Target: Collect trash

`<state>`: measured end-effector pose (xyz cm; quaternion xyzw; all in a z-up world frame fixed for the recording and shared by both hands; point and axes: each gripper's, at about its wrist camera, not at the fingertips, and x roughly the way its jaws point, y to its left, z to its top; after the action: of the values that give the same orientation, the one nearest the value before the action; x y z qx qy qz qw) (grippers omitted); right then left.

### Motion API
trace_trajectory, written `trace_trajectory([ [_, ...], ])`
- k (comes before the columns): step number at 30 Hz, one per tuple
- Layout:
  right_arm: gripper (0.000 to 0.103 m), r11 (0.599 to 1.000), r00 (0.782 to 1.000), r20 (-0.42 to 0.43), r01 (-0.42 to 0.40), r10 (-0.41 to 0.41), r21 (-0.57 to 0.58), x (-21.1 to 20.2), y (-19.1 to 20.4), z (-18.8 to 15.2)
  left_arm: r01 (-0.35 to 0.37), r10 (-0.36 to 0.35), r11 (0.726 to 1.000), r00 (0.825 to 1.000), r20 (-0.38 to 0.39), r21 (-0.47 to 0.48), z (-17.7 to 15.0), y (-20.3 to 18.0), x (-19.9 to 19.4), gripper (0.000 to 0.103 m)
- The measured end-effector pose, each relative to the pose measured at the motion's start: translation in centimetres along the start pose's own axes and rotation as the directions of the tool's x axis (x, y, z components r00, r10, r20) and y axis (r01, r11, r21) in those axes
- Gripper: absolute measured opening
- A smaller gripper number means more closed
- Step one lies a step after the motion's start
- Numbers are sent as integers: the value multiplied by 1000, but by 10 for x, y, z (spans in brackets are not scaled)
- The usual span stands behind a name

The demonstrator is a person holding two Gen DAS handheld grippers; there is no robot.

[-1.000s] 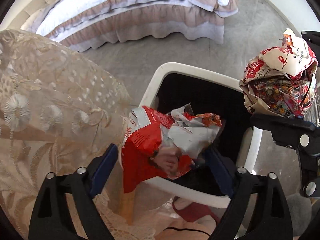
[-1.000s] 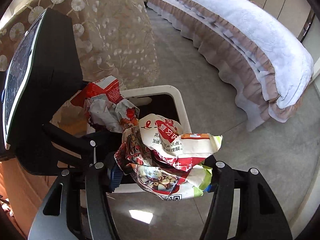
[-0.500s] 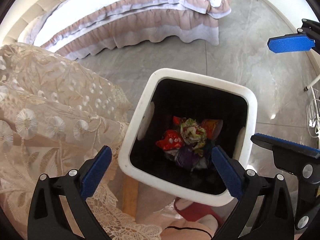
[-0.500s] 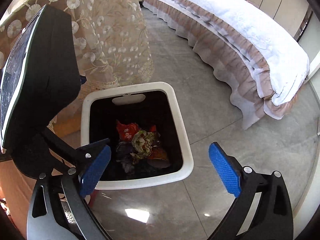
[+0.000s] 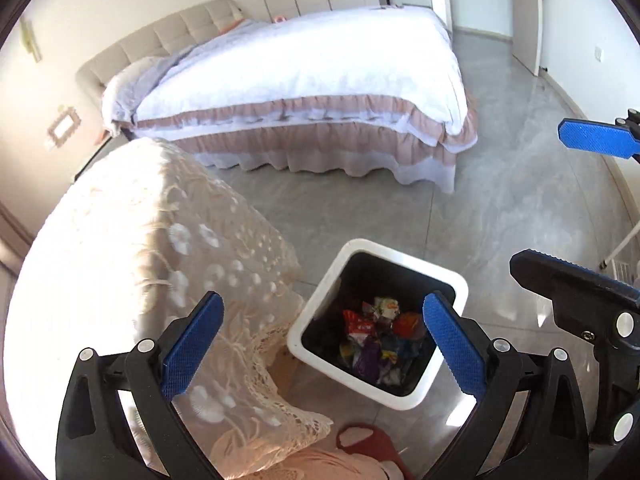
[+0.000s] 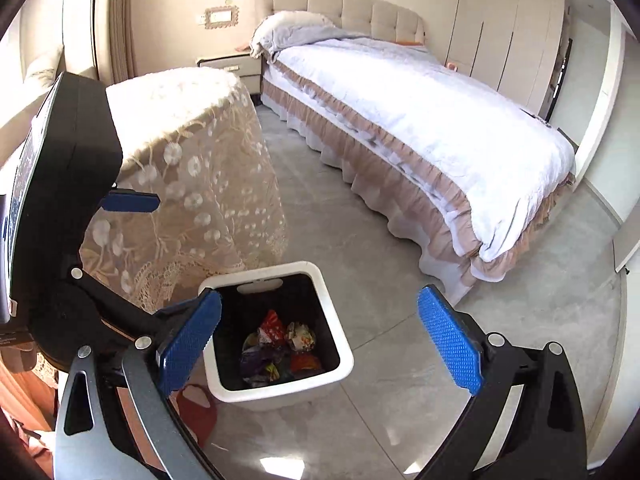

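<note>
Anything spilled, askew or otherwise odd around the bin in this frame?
Nothing stands out. The crumpled wrappers all lie inside the white bin, which stands upright on the floor beside the lace-covered table. No litter shows on the floor around it. Both the left claw and right claw are open and empty.

A lace-draped counter [image 5: 132,248] fills nine o'clock. A made bed [image 5: 304,80] with a ruffled skirt spans twelve. A red slipper [image 5: 370,446] lies at six.
</note>
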<state>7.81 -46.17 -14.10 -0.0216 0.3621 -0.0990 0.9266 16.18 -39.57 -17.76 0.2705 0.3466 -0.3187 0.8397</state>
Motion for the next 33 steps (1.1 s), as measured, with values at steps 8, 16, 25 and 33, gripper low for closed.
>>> trace_trajectory([
  [8,98,991,968,249,-36,3,130,-63,36,26,-168,215,939,967,135,-299,-28,70,-93,98],
  [16,98,979,918,391,-132,63,153,-95,106,52,-313,464,760,875,139,-570,-92,141,-177,98],
  [25,98,994,843,535,-91,46,58,-142,195,54,-351,604,604,787,124,-715,-160,184,-247,98],
  [33,98,995,848,523,-95,86,-11,-159,253,54,-368,677,529,726,119,-765,-199,193,-284,98],
])
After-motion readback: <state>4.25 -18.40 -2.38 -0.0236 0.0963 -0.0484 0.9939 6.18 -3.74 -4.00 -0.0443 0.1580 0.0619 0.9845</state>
